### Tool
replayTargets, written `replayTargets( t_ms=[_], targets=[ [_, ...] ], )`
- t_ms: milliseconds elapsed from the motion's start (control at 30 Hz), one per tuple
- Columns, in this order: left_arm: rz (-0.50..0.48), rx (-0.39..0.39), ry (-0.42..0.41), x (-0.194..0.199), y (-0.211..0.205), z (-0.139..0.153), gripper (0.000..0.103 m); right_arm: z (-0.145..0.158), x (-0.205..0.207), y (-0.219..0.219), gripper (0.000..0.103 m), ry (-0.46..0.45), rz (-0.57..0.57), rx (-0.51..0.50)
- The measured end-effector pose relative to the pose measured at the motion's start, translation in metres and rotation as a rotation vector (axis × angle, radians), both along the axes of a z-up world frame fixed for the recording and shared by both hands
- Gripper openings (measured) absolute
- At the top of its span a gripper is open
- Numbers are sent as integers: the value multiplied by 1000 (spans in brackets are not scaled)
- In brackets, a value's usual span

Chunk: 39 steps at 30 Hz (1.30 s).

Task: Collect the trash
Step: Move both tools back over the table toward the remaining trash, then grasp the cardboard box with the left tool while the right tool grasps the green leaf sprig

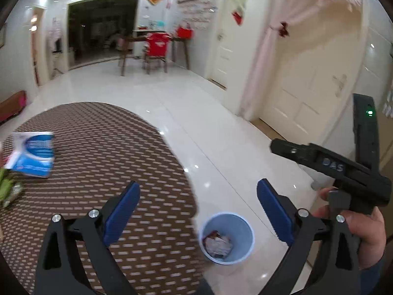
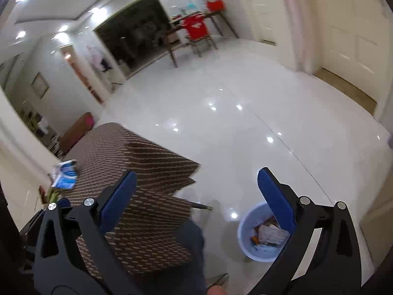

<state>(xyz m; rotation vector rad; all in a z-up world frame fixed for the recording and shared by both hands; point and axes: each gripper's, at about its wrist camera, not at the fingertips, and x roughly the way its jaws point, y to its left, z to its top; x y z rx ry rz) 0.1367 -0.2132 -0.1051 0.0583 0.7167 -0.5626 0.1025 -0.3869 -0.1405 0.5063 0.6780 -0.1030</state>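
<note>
Standing upright, mouth up, the blue bin (image 1: pixel 226 238) holds wrappers; both hand-held grippers (image 1: pixel 196 211) (image 2: pixel 196 196) gape, gripping nothing.

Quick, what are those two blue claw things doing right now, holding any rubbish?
Left gripper: open, holding nothing.
Right gripper: open, holding nothing.

Green item (image 1: pixel 8 189) at table's left end: cut off by frame edge, blurred, identity unreadable. Blue-and-white packet (image 1: pixel 34 153): print smeared by motion, lettering illegible; its left corner runs out of view. Contents of pale blue bin (image 2: pixel 245 243): crumpled wrappers, partly hidden behind the right gripper's blue finger (image 2: pixel 276 199), individual pieces indistinguishable.
</note>
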Motion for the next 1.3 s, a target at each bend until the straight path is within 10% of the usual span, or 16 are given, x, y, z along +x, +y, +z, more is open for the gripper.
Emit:
replayTargets(
  t_ms=[733, 1300],
  targets=[
    [548, -24, -152, 17, 242, 31, 96, 54, 77, 215, 97, -93, 408, -78],
    [805, 1, 9, 102, 363, -18, 96, 23, 124, 344, 97, -46, 671, -114]
  ],
)
